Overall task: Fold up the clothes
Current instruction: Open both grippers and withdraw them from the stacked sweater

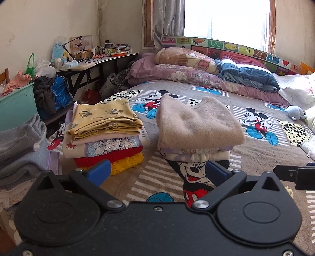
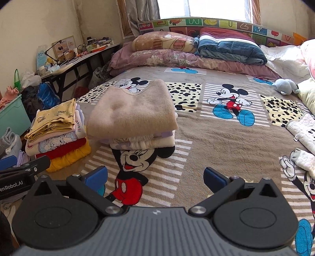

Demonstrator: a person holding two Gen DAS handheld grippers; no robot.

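On the bed [image 1: 196, 157], from left to right, a grey pile [image 1: 19, 141], a tall mixed pile with a yellow top [image 1: 102, 118] and a shorter pile under a folded tan sweater [image 1: 196, 124] are seen, with white quilted clothes [image 2: 303, 132] left unfolded far right. Both the left gripper [image 1: 157, 173] and the right gripper [image 2: 155, 177] are held spread wide with nothing between the pads. The tall pile could be knocked over if it is bumped, and the tan sweater could be pulled askew if it is brushed.

bright curtained window [image 1: 226, 17] behind a bed [image 2: 206, 137], cluttered desk [image 1: 102, 59] along the stained cream wall [image 1: 39, 23]
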